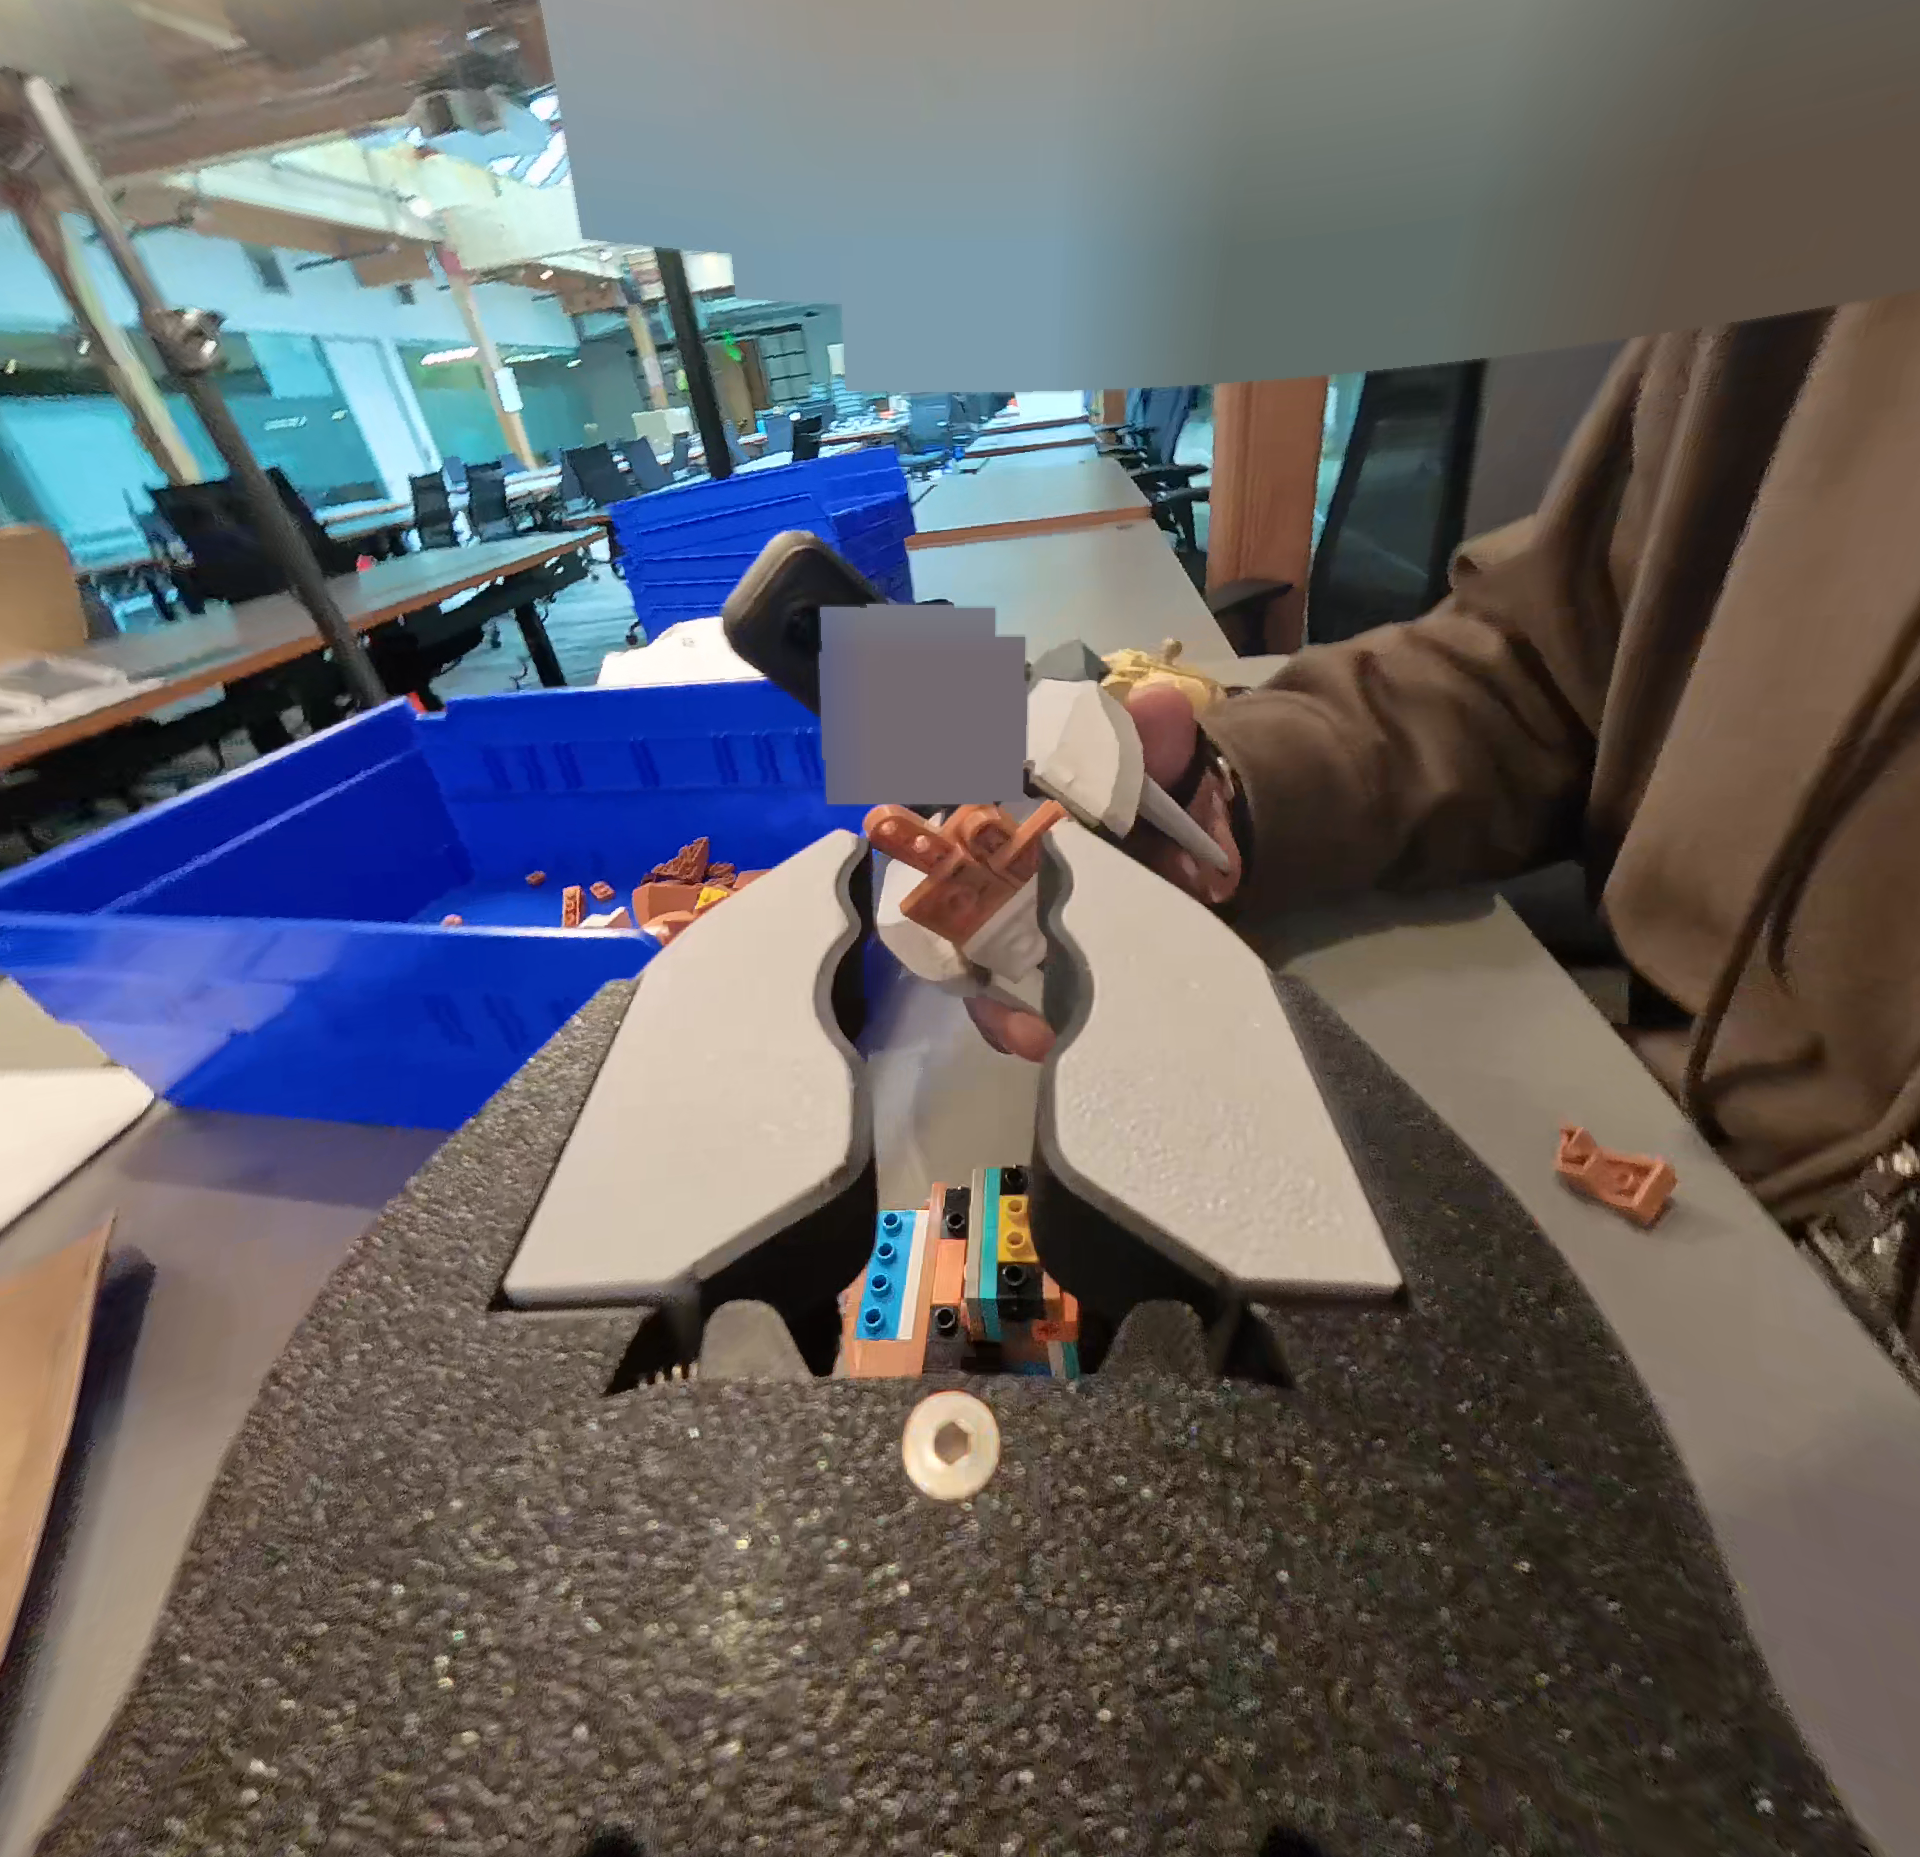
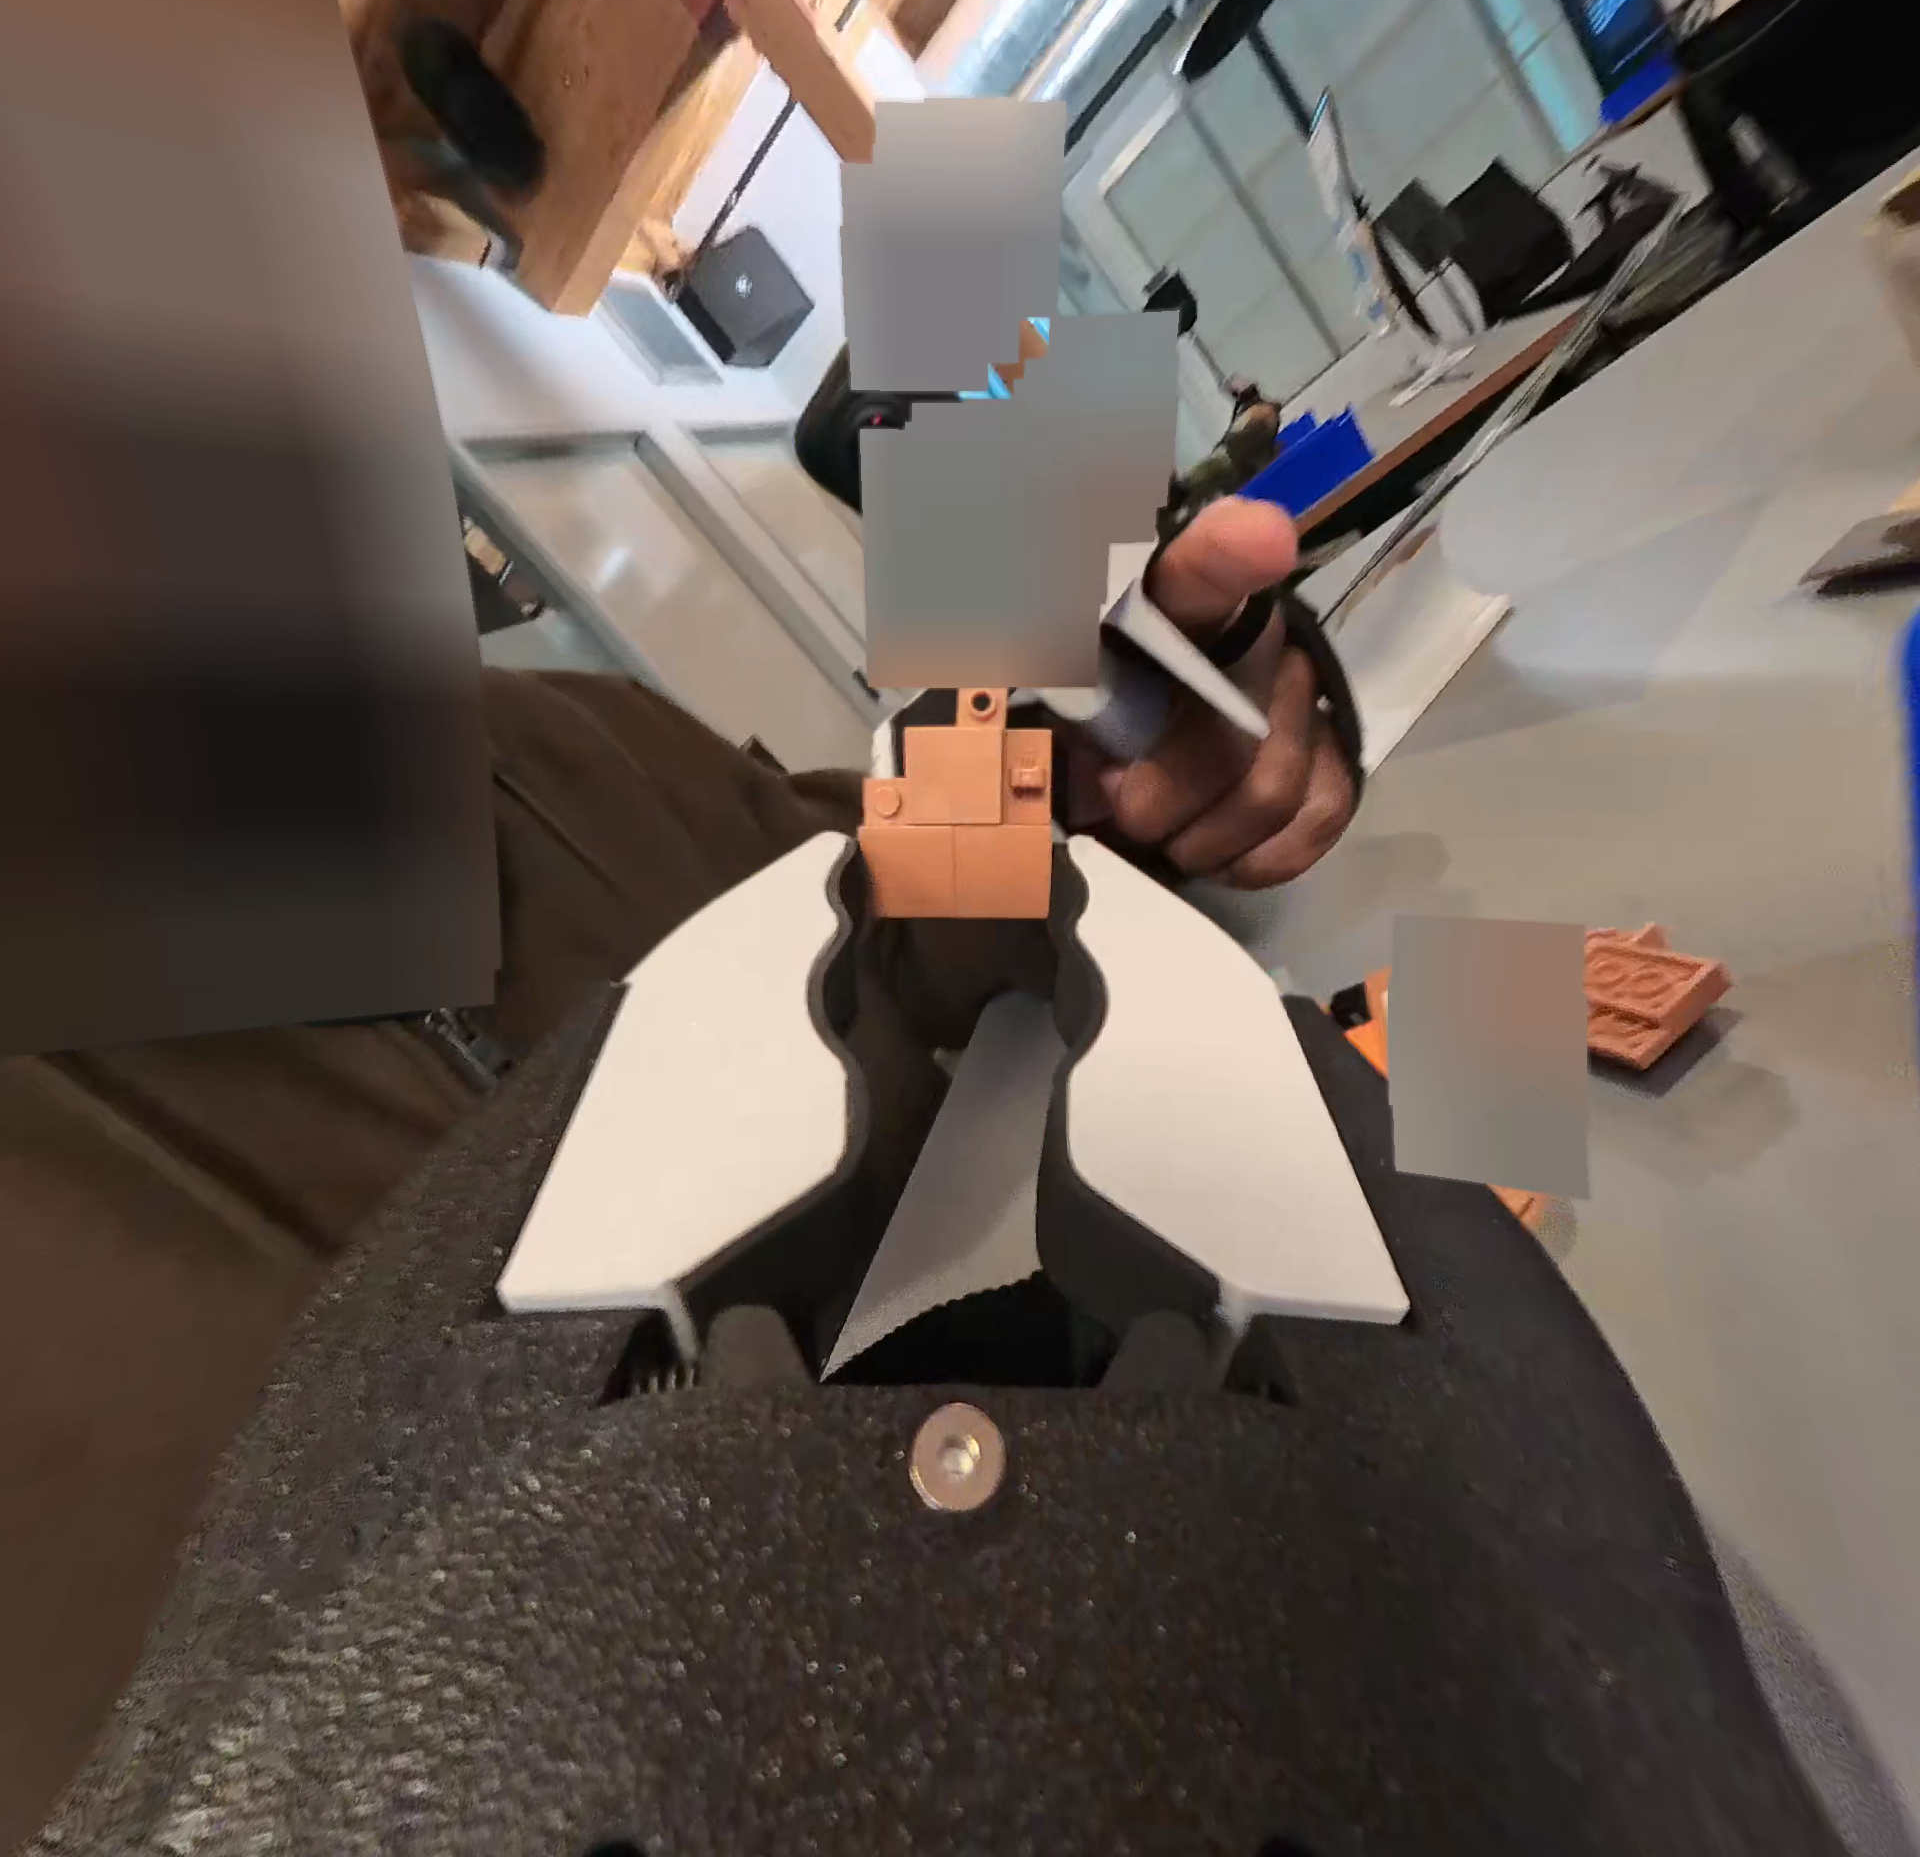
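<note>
A brown brick assembly [image 1: 951, 872] is held in the air between both grippers, above a grey table [image 1: 1455, 1028]. My left gripper [image 1: 956, 857] is closed on it at the fingertips. My right gripper [image 2: 958, 857] is shut on the lower blocks of the same assembly [image 2: 956, 831]. In the left wrist view the right gripper's white fingers [image 1: 930, 940] clamp it from the far side, with a hand [image 1: 1174, 758] behind. A multi-coloured brick build [image 1: 951, 1277] lies on the table under my left gripper.
A blue bin [image 1: 312, 976] with loose brown bricks stands at the left, and a stack of blue bins [image 1: 758, 550] is behind it. A loose brown piece [image 1: 1616, 1179] lies on the table at the right. Brown plates [image 2: 1652, 997] lie right of my right gripper. A brown sleeve [image 1: 1558, 685] is close. My left and right fingertips are right by each other.
</note>
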Motion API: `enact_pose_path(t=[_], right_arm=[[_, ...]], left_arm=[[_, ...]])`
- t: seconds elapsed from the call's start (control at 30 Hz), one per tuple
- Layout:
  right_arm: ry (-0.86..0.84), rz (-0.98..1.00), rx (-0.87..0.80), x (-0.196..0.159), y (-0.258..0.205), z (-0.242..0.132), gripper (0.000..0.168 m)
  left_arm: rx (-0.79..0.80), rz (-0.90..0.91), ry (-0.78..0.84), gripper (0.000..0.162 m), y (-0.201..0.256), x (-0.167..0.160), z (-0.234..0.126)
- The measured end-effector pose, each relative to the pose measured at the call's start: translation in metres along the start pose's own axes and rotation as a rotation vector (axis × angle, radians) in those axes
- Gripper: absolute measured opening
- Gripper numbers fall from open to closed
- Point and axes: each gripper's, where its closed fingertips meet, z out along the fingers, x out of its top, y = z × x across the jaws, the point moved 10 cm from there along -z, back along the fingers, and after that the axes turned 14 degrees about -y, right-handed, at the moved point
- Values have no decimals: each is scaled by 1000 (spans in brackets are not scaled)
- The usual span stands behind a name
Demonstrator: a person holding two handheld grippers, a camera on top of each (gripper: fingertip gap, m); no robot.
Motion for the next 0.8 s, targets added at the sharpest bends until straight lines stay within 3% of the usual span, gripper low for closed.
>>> enact_pose_path(t=[0.23,0.43,0.63,0.8], right_arm=[[-179,47,126,-15,-4,10,33],[-243,106,111,-24,-7,12,33],[-344,124,-126,-42,-20,8,50],[-503,25,-383,-65,-41,-1,54]], left_arm=[[-104,249,-36,27,18,-4,0],[-119,372,-107,23,27,-5,0],[-203,429,-182,22,41,-9,7],[-291,484,-227,22,58,-14,17]])
